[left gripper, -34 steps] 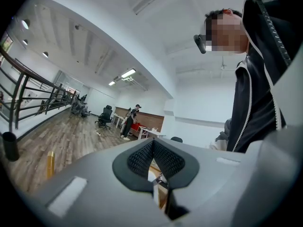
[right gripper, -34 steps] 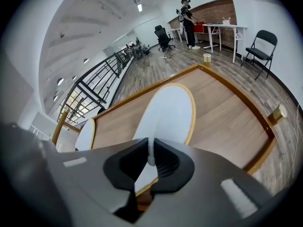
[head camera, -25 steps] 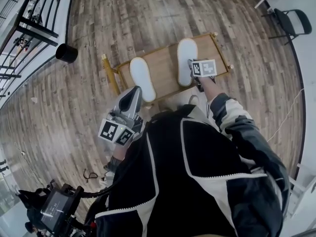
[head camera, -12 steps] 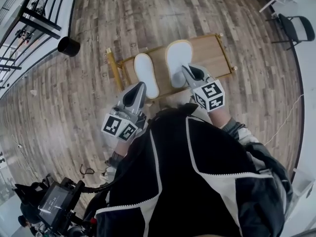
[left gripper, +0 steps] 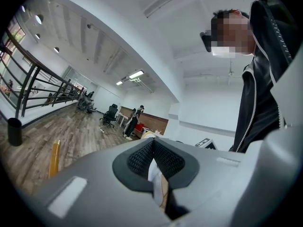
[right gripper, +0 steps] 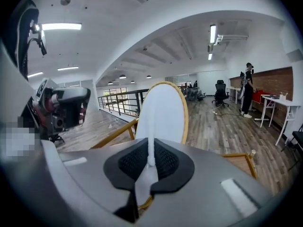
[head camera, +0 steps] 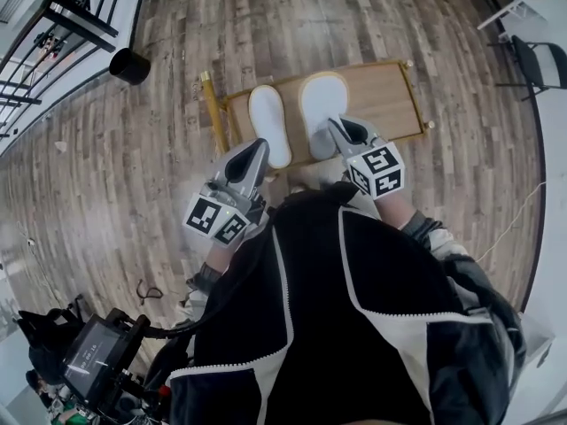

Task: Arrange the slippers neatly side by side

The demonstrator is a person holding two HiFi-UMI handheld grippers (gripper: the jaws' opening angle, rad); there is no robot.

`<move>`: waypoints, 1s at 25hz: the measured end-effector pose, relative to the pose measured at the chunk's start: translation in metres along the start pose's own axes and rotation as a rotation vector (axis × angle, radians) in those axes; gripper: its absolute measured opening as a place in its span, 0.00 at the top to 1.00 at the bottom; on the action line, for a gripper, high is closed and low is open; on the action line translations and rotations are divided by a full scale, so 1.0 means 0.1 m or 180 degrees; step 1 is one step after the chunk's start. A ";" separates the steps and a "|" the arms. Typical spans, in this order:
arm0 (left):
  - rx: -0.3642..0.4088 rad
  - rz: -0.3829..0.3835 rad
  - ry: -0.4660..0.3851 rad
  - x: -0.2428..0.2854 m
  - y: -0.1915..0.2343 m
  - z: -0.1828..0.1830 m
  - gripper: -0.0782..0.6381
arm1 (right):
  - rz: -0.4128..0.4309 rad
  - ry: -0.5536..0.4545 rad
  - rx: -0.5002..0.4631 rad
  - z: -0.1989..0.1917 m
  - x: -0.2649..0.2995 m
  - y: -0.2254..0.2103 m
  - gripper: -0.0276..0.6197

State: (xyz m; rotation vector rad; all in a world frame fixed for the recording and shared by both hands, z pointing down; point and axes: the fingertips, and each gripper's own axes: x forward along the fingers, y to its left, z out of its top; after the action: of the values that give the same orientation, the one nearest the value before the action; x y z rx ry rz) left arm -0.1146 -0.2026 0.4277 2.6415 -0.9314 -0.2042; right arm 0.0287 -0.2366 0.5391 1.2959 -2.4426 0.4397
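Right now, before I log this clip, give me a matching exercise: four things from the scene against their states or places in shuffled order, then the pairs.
Things:
1. left gripper
2. right gripper
3. left slipper
4. black bin

States or places:
A. lies on the wooden rack, free of both grippers
B. shut on the right slipper's edge
C. stands on the floor, apart from the rack
D. shut, nothing between its jaws

Pairs: 1-D; 2-B; 3-A; 4-C

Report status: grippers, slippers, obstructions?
Left gripper shut, empty. Right gripper shut on right slipper. Left slipper beside it on wooden rack. Nothing in the way.
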 end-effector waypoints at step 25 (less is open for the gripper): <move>-0.0134 0.0457 0.0170 -0.40 0.15 -0.17 0.87 | -0.0118 0.1678 0.0049 -1.62 1.76 -0.42 0.92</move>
State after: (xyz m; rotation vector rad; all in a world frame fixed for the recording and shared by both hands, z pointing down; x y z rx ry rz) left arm -0.1504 -0.1839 0.4501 2.5165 -1.0816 -0.1166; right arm -0.0047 -0.3195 0.7651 1.0611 -1.9745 0.6913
